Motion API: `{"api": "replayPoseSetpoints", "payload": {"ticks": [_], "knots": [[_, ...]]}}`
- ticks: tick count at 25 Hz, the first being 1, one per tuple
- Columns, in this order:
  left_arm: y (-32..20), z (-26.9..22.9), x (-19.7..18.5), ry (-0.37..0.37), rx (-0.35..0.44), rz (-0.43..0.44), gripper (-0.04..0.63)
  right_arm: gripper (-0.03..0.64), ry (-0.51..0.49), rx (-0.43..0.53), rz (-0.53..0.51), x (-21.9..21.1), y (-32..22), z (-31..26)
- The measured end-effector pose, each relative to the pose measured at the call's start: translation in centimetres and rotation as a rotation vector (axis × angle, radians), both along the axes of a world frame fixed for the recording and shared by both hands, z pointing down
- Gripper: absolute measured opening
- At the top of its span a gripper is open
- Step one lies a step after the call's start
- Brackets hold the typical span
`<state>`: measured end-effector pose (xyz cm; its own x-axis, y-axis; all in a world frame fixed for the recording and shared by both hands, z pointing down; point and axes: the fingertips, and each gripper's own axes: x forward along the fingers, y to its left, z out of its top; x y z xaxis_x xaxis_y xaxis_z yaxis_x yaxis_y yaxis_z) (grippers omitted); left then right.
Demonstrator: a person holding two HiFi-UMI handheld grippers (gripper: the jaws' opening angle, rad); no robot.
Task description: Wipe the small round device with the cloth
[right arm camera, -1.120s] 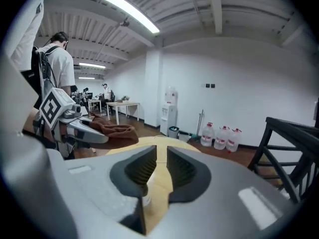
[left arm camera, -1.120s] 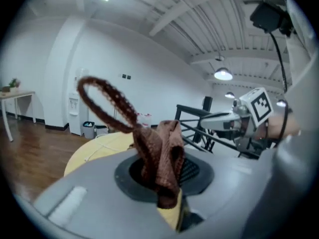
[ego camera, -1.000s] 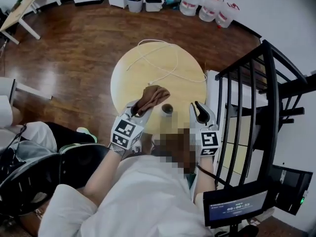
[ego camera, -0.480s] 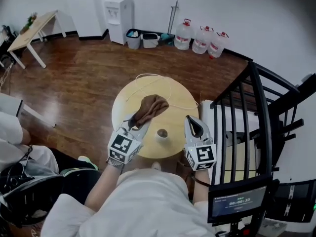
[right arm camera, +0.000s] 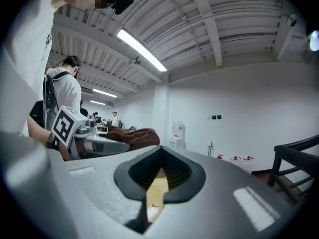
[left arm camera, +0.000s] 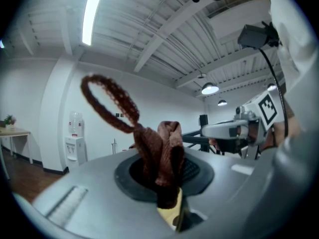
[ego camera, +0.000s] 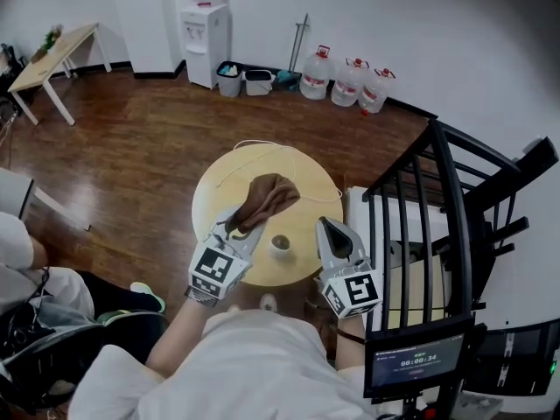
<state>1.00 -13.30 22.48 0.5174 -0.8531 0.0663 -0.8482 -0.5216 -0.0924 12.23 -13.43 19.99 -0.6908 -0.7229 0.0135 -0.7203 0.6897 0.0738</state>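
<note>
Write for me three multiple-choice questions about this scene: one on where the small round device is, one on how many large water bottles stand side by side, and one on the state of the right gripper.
1. Where is the small round device?
A. on the round table
B. in the left gripper
C. in the right gripper

2. How many large water bottles stand side by side?
A. two
B. three
C. five

3. What is the state of the right gripper?
A. shut on the device
B. wide open
C. shut, empty

Answers:
1 A: in the head view it sits on the tabletop, apart from both grippers.
2 B: three bottles stand in a row in the head view.
3 C: in the right gripper view its jaws meet with nothing between them; the cloth is in the left gripper.
</note>
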Motion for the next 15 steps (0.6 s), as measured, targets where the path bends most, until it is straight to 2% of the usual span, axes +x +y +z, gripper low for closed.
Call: {"api": "replayPoseSetpoints", "payload": {"ticks": [6,8,10,15], "knots": [[0.9,-1.3,0.2,0.026,-0.024,0.008,0.071,0.003,-0.032,-0.004,0.019,0.1,0.5,-2.0],[1.8,-1.8,-0.6,0.058,-0.029,0.002,0.071,0.005,-0.121,-0.034,0.014,0.1,1.3,-2.6],[3.3,-0.8,-2.1,0.051,-0.031,0.022,0.069,0.005,-0.184,-0.042,0.029,-0.5,2.7,-2.6],[6.5,1.5,-3.2,0.015,-0.060,0.052,0.069,0.003,-0.050,-0.050,0.115,-0.3,6.0,-1.0]]}}
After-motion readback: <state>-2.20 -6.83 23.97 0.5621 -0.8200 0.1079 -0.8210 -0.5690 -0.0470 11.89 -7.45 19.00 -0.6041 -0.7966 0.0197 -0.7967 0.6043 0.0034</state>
